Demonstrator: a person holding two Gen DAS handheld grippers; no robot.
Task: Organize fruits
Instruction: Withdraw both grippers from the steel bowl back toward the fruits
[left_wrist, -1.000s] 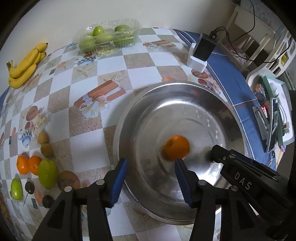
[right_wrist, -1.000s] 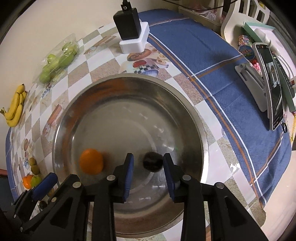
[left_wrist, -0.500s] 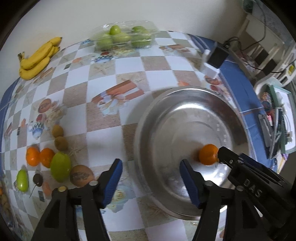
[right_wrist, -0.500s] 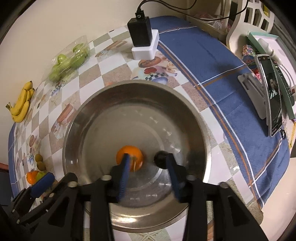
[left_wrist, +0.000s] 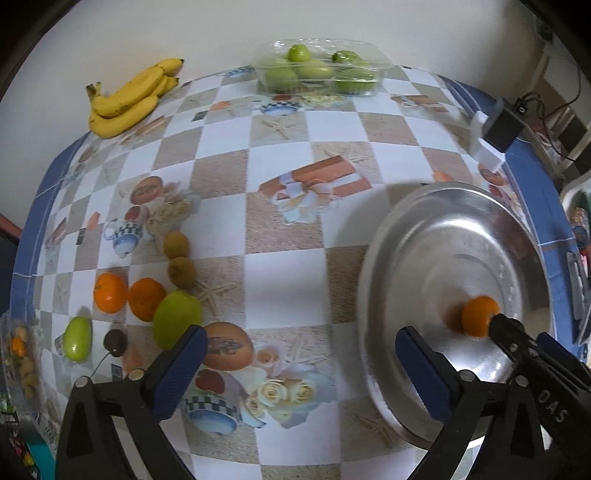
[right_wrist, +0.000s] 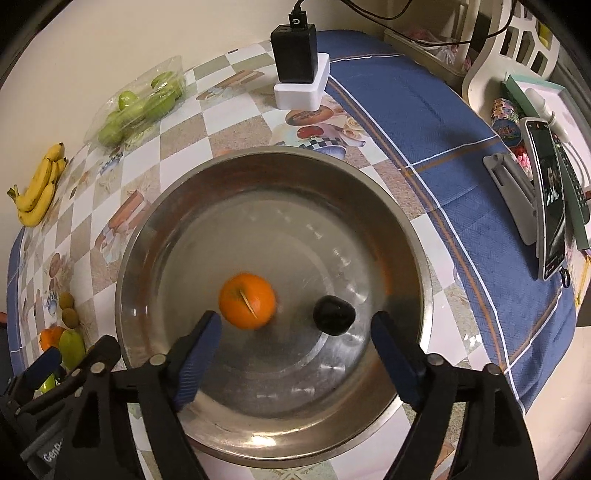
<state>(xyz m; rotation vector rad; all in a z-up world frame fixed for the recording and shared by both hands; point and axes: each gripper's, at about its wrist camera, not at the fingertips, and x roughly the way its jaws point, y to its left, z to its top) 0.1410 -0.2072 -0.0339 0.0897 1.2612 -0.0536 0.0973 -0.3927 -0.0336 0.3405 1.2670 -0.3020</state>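
A home: patterned tablecloth (left_wrist: 280, 155), bananas (left_wrist: 133, 96), phone (right_wrist: 550, 195).

A bowl (right_wrist: 155, 236) sits on the surface (left_wrist: 288, 280), holding an orange (right_wrist: 246, 301) with a plum (right_wrist: 334, 315) just right of it. Left of the bowl lie loose fruits (left_wrist: 147, 299). Behind them are bananas (left_wrist: 129, 98) at the far left and a tray of apples (left_wrist: 319, 70) at the far edge.
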